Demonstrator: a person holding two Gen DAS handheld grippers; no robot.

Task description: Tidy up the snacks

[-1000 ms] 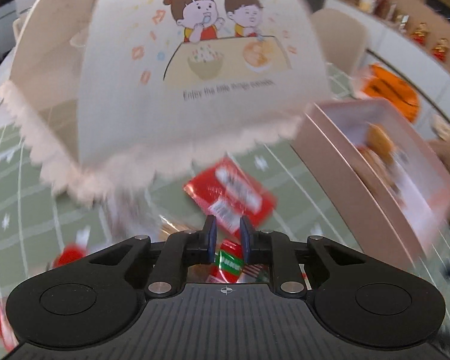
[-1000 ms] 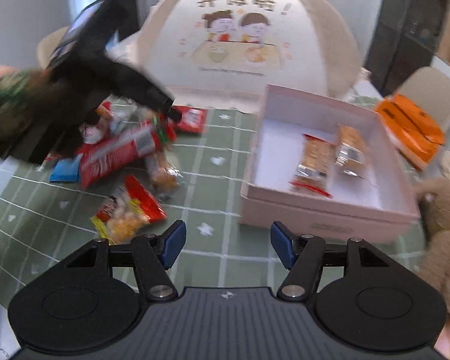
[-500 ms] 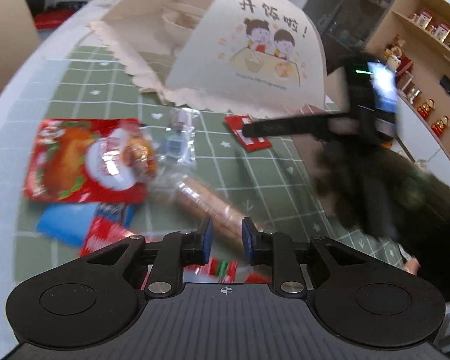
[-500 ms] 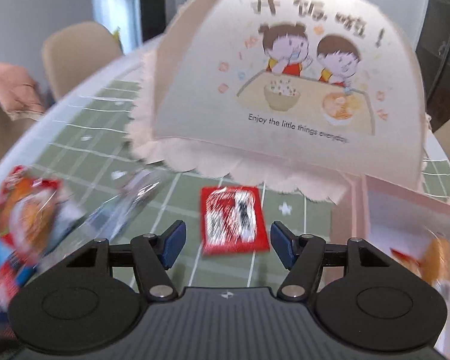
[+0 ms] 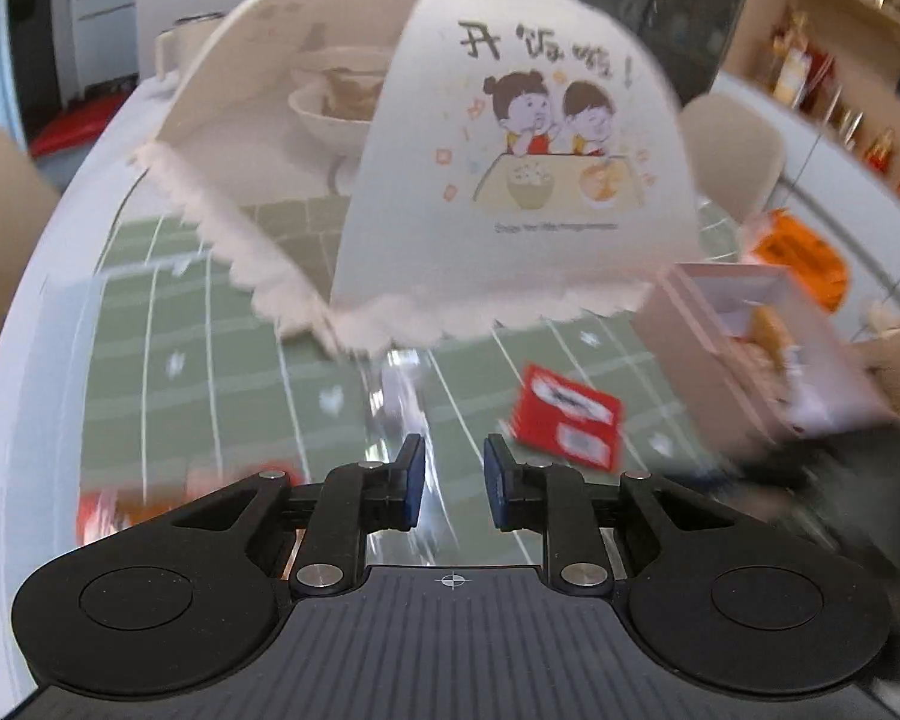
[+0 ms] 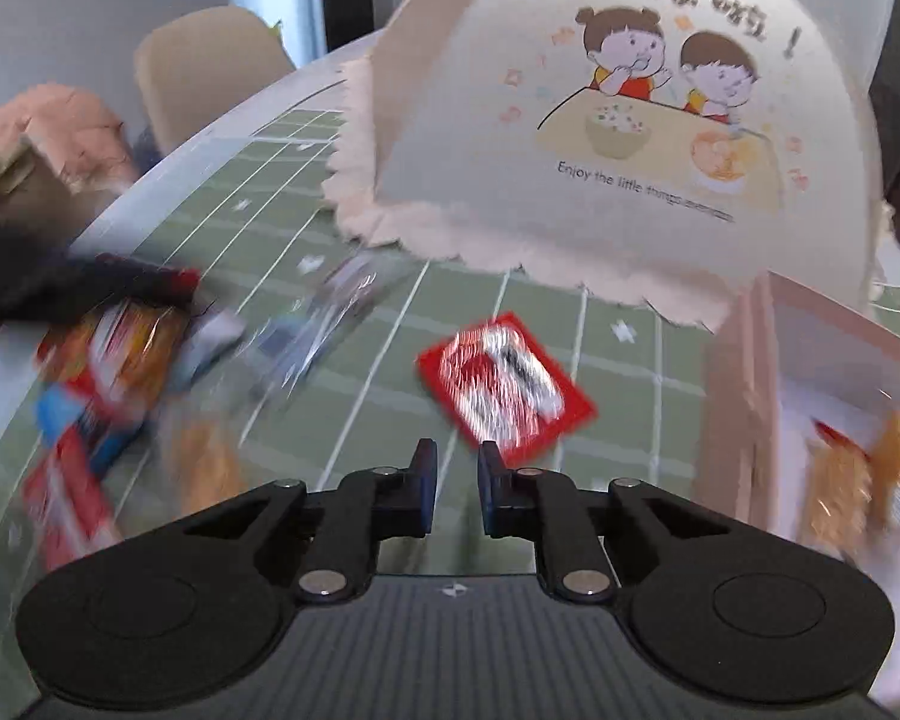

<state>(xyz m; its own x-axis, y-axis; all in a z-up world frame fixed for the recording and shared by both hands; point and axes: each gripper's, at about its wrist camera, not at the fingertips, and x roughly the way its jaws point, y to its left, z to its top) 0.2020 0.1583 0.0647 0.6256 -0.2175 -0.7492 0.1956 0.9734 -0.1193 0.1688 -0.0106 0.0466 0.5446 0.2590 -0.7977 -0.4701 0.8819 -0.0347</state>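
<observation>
Left wrist view: the left tool (image 5: 449, 483) sits at lower centre with its jaws narrowed to a slim gap, nothing visibly between them. Just beyond the tips a clear, shiny wrapped snack (image 5: 399, 414) streaks up the middle of the frame, too blurred to name. A red packet (image 5: 564, 425) lies flat on the green checked worktop (image 5: 210, 372) at centre right, and the pink box (image 5: 732, 354) with a few snacks already inside stands at the right edge. The domed food cover (image 5: 510, 180) fills the upper half — a bowl shows dimly under it. At lower left a red smear is cut off by the tool body.

Right wrist view: the right tool (image 6: 453, 486) is also nearly closed and empty. The red packet (image 6: 507, 387) lies just ahead and slightly right of its tips. The box (image 6: 750, 396) runs off the right edge. A pile of loose snacks (image 6: 108, 372) crowds the left side, smeared by motion; a dark shape above it is probably the other tool, though I cannot be sure.

I judge this a reach between pick-ups, with most snacks still outside the box. Next, one tool should widen, settle over a packet — the red one looks nearest — and close on its edge.
</observation>
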